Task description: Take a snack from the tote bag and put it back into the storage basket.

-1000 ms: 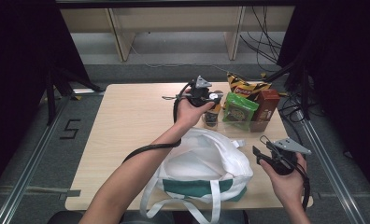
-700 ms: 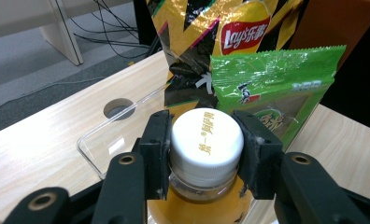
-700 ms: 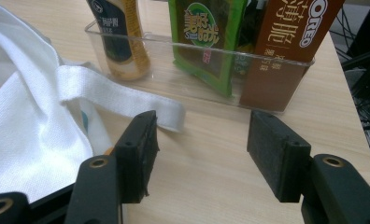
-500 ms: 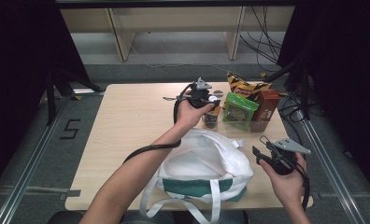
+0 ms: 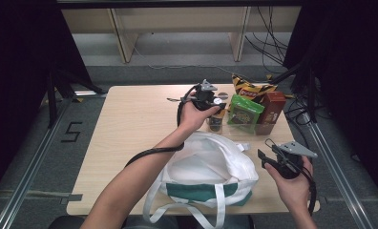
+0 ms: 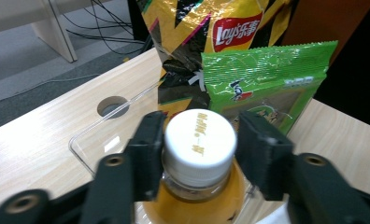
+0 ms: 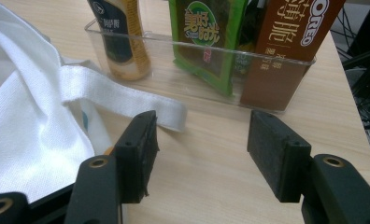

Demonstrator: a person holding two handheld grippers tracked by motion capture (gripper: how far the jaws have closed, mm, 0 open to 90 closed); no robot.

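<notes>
I have the left gripper over the bottle in the clear tray, its jaws either side of the white cap. They have just been opening. One pad looks to touch the cap's edge, the other stands off with a gap, so I read it as loose around the cap, not gripping.

To take the bottle well, I judge I should drop lower so the pads meet the neck or shoulder rather than the smooth cap, centre it between the jaws, close firmly, then lift straight up to clear the tray wall and the green packet just beside it.

The right gripper hangs wide and empty over bare table, near the bag's strap.

Tray contents: the bottle at one end, the green packet, a chip bag behind, and a brown biscuit box at the far end.

The white tote bag lies on the table's near side, mouth open toward the tray. I cannot see anything inside it.
</notes>
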